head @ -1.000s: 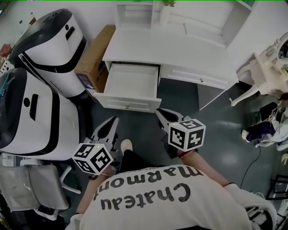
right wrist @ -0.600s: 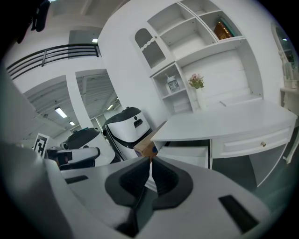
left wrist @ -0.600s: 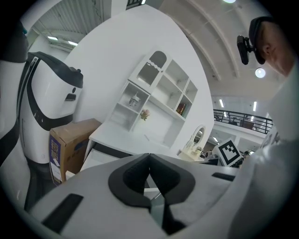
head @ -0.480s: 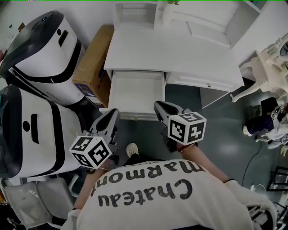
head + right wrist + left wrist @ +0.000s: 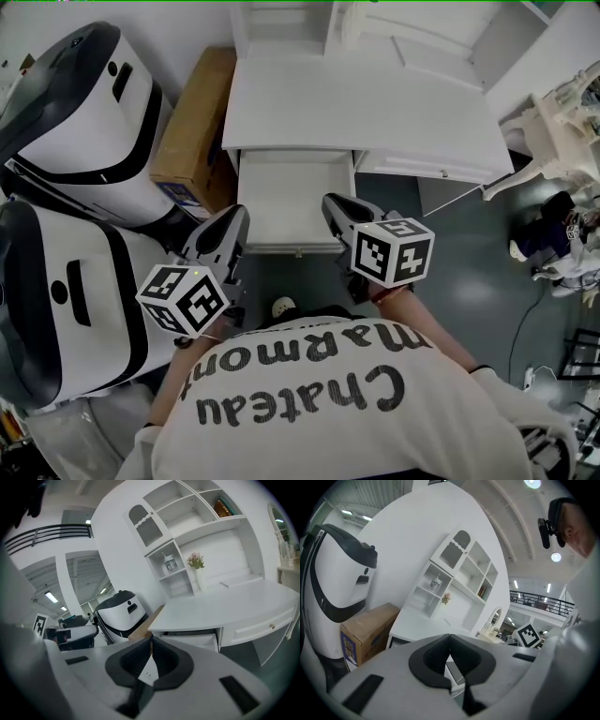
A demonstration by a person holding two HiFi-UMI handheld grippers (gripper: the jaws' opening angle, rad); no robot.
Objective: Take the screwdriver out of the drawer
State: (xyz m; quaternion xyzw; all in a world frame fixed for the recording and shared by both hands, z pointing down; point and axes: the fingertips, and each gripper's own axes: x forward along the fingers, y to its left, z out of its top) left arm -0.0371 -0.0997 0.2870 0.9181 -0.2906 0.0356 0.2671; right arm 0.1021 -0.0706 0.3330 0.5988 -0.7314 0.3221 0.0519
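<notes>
Under the desk's front edge: the drawer [image 5: 295,195] stands pulled out of the white desk [image 5: 366,108]; from the head view its floor looks bare and white

Screwdriver: I find it in no view; my guess is that it lies far back under the desktop, or is too small to pick out against the white; the right gripper view meets the drawer nearly edge-on and shows nothing of the inside

Left gripper [image 5: 234,220]: fingers together at the tips with nothing between them; it hangs just short of the drawer's front left corner

Right gripper [image 5: 335,204]: fingers closed tip to tip, empty; it hangs beside the front right corner, apart from the rim

Step in hand: I judge it the approach to the open drawer; the search inside is not yet made

Doing it well: I want my head over the drawer first, so that I find the tool before I reach; I pick one gripper only and spread its fingers before it crosses the front rim; I come in from above, not against the front panel; I close across the handle, near its middle, so the tool lifts level

Other gripper: I keep it outside the drawer, clear of the cardboard box [image 5: 192,122] on the left

Risk: a reach made blind could knock the drawer shut or push the tool further back
</notes>
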